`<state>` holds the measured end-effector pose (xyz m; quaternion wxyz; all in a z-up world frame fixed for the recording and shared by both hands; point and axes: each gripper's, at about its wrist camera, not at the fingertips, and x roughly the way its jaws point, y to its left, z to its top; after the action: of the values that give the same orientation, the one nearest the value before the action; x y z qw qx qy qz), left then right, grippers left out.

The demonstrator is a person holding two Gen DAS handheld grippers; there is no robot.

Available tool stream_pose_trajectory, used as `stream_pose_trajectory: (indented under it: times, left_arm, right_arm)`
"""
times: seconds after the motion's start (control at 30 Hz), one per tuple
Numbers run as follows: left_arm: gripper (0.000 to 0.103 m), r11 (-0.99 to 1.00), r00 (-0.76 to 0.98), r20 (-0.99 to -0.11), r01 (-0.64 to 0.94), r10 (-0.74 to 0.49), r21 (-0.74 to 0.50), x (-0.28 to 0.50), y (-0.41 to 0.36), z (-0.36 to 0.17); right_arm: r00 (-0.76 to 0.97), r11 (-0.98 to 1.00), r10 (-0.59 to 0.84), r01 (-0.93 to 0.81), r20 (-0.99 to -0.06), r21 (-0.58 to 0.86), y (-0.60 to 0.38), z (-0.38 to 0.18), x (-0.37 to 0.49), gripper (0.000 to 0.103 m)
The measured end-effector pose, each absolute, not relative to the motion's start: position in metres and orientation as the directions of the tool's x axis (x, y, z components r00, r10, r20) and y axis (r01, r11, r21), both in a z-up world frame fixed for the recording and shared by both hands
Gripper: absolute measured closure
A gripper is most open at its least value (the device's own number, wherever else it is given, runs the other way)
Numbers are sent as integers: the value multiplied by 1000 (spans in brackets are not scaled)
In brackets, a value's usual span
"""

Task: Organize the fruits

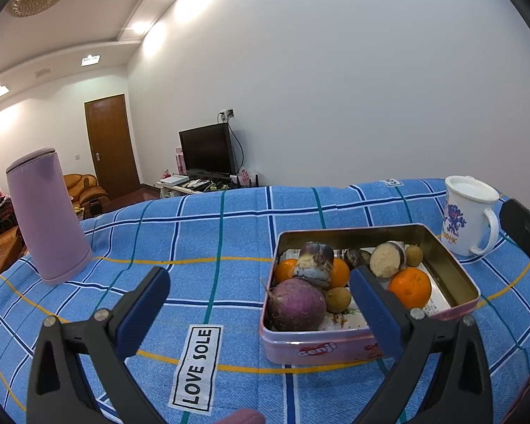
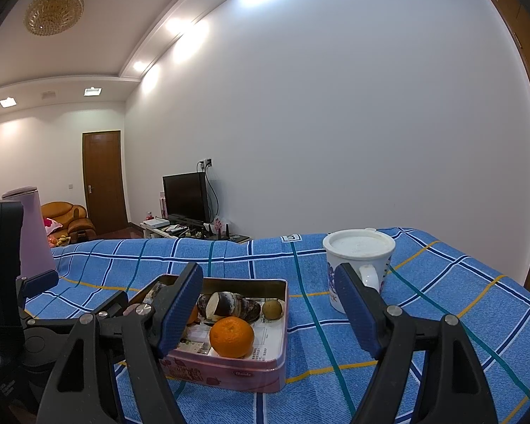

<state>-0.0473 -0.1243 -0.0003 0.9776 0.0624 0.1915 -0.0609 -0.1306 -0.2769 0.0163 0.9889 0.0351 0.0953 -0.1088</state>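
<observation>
- Pink tin (image 1: 335, 348) w/ gold inside sits on blue checked cloth (image 1: 229, 233) over the table; all the produce I can see is already in it.
- Both my tongs are empty and still. Left tongs (image 1: 259, 304) spread wide, nothing btwn the pads, right-hand pad hanging over the tin's near edge. Right tongs (image 2: 268, 312) also well apart, holding nothing, aimed btwn tin and mug.
- Step, my guess: either about to start or just done. No loose fruit on the cloth, so nothing left to fetch as far as I see.
- Next move, if sorting goes on: pick one piece out of the tin. Closest orange (image 1: 410, 287) is the easy one, clear on top, round, firm. Need to drop over it from above, pads either side, w/o knocking the tin wall.
- Count, left view: oranges x3 (one front right, two partly hidden behind (image 1: 286, 270)).
- Purple round root (image 1: 296, 304) x1.
- Small brown round fruits x2 (image 1: 338, 299), maybe longan, not sure.
- Dark-skinned cut chunks w/ pale flesh (image 1: 387, 258), approx 3, they overlap so can't be exact.
- Off-task: white lidded mug (image 1: 468, 215) x1 right of tin, lilac flask (image 1: 47, 215) x1 well apart on the left.
</observation>
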Motion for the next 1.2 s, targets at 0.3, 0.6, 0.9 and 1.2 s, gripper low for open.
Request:
stream_pose_trajectory:
  times: [0.3, 0.6, 0.9, 1.2]
  left_arm:
    - [0, 985, 919, -382, 143, -95, 100, -47, -124, 0]
    - [0, 984, 915, -390, 149, -101, 94, -46, -125, -1]
    - [0, 985, 914, -393, 149, -102, 89, -46, -123, -2]
    - [0, 984, 914, -391, 155, -109, 89, -47, -122, -1]
  right_arm:
    - [958, 974, -208, 222, -197, 49, -277, 16, -131, 25]
    - [958, 974, -209, 222, -198, 49, -277, 16, -131, 25]
    - [958, 974, -209, 223, -197, 49, -277, 16, -131, 25]
    - [957, 974, -210, 224, -201, 47, -277, 16, -130, 25]
